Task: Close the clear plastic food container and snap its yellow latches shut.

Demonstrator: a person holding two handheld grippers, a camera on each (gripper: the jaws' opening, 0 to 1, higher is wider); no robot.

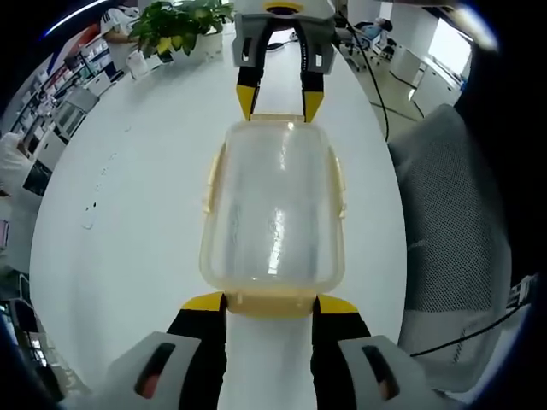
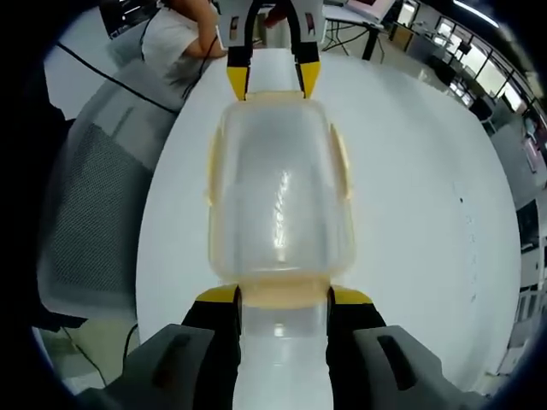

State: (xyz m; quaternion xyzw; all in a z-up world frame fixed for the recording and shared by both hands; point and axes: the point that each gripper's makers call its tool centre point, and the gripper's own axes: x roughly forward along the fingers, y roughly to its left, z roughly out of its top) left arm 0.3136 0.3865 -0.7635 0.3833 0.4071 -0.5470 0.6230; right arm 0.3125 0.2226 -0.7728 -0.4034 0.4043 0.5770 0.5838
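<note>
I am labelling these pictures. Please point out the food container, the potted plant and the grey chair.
food container (image 1: 273, 209), left gripper view, middle of its clear lid.
potted plant (image 1: 175, 24), left gripper view, its green leaves.
grey chair (image 2: 94, 205), right gripper view, its mesh surface.

No legible text, label, brand or number anywhere in either gripper view.

Hiding the end latches of the container (image 1: 272, 213) behind jaw tips; blurring its contents through cloudy plastic; cropping the potted plant (image 1: 181, 26) at the top edge.
</note>
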